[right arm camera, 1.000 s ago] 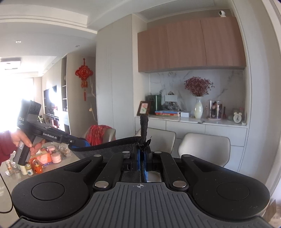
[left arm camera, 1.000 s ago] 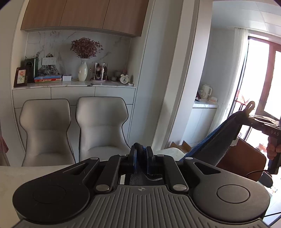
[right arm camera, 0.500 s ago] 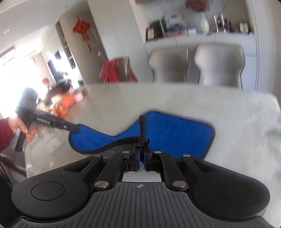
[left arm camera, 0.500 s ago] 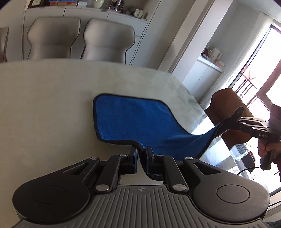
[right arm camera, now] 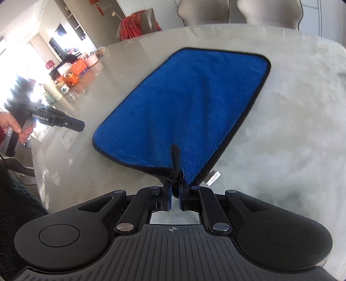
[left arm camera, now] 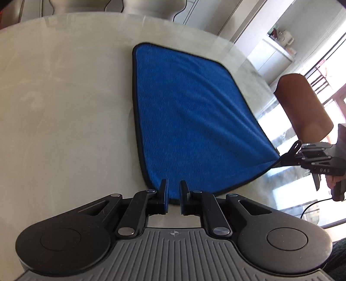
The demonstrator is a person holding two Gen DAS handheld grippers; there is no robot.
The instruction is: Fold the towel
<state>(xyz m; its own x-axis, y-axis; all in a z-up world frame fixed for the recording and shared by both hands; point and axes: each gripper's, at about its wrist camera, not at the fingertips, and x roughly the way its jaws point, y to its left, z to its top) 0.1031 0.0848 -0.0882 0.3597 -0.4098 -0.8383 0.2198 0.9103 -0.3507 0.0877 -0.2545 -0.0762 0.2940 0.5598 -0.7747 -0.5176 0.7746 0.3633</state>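
Observation:
A blue towel (left arm camera: pixel 186 121) with black trim lies spread on the pale marble table (left arm camera: pixel 64 108). My left gripper (left arm camera: pixel 173 190) is open, its fingers standing just over the towel's near left corner, which lies flat. My right gripper (right arm camera: pixel 175 190) is shut on the towel's near right corner, by its black hanging loop (right arm camera: pixel 175 157), and holds that corner a little above the table. The towel also shows in the right wrist view (right arm camera: pixel 190 103). The right gripper also shows at the right in the left wrist view (left arm camera: pixel 289 155).
A brown chair back (left arm camera: pixel 302 108) stands past the table's right edge. Jars and boxes (right arm camera: pixel 73 73) crowd the table's far left. Two grey chairs (right arm camera: pixel 237 10) stand at the far side. The left gripper's body (right arm camera: pixel 54 121) shows at left.
Both grippers came down from holding the towel in the air to the table, laying it flat. My left gripper has opened and let go of its corner.

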